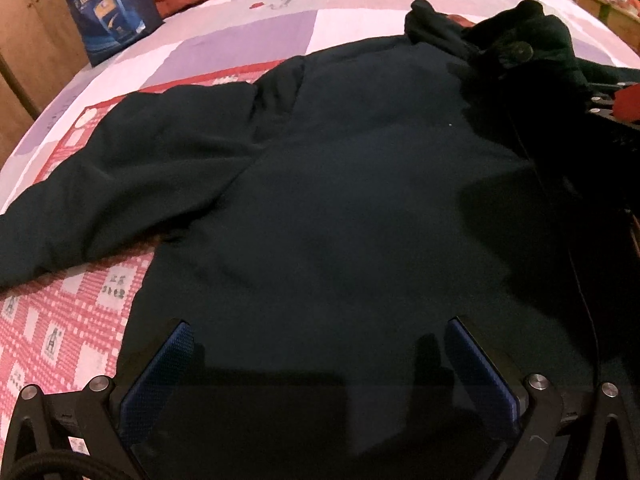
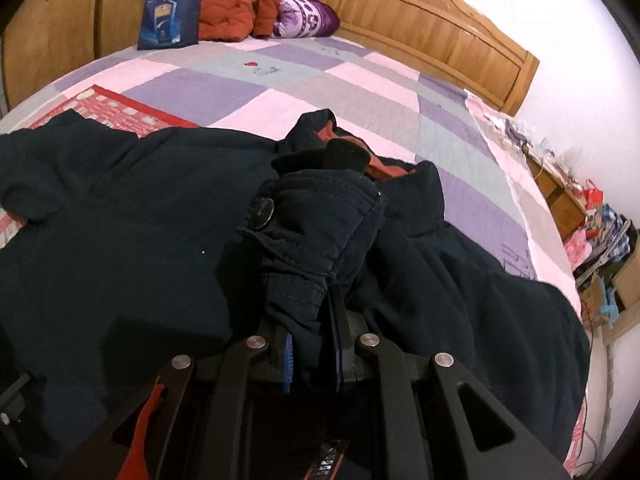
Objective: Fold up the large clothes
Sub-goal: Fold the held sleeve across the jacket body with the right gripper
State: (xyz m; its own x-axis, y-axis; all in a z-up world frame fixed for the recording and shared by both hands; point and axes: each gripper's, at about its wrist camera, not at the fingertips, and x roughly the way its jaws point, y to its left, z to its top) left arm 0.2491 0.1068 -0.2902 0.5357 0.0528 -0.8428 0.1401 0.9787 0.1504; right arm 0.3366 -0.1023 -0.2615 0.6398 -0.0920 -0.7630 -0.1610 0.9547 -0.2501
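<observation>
With the right tongs [image 2: 311, 344] pinching the sleeve cuff [image 2: 316, 232] over the dark coat [image 1: 340, 184] spread on the bed [image 2: 320, 80], lay it flat across the back while the spread left tongs [image 1: 320, 376] steady the hem

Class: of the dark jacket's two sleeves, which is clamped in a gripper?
The buttoned-cuff sleeve, pinched by the right gripper; the other sleeve lies flat, untouched.

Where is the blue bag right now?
The blue bag stands at the bed's far left corner in both views, beside the orange jacket.
</observation>
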